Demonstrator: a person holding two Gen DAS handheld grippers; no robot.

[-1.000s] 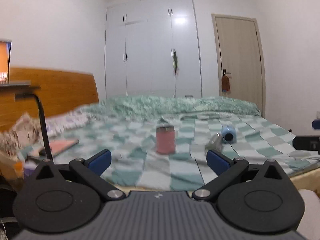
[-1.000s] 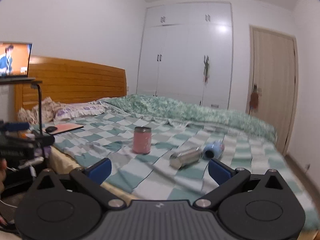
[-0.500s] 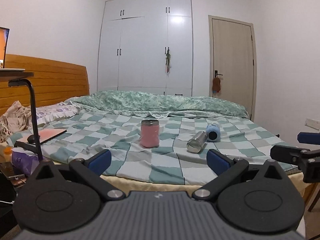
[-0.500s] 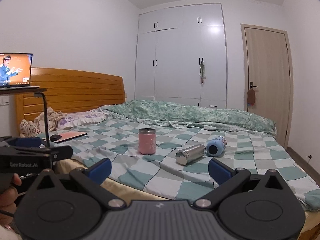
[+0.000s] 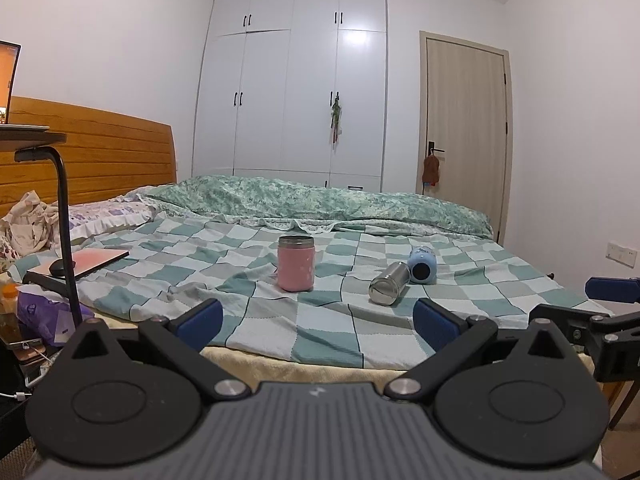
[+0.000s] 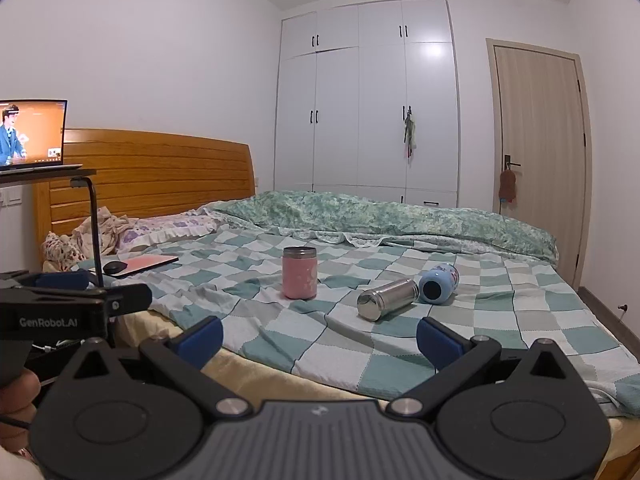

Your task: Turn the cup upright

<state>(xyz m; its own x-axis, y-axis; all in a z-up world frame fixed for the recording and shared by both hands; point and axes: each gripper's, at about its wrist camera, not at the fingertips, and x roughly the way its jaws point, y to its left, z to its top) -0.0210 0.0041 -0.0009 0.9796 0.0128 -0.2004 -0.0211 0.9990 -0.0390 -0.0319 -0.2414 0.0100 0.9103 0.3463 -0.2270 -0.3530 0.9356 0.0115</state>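
On the bed (image 5: 340,320), a steel cup (image 5: 389,289) lies sideways; left gripper (image 5: 318,318) and right gripper (image 6: 320,334) fingers wide, empty.

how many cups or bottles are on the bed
3: the pink cup stands upright mid-bed, the steel bottle lies on its side to its right, and the blue bottle lies just beyond that.

Both grippers, left (image 5: 317,319) and right (image 6: 319,337), are black with blue finger pads (image 5: 200,317), silver pivot screws and ribbed grey bodies; "GenRobot.AI" marks the left one's side.
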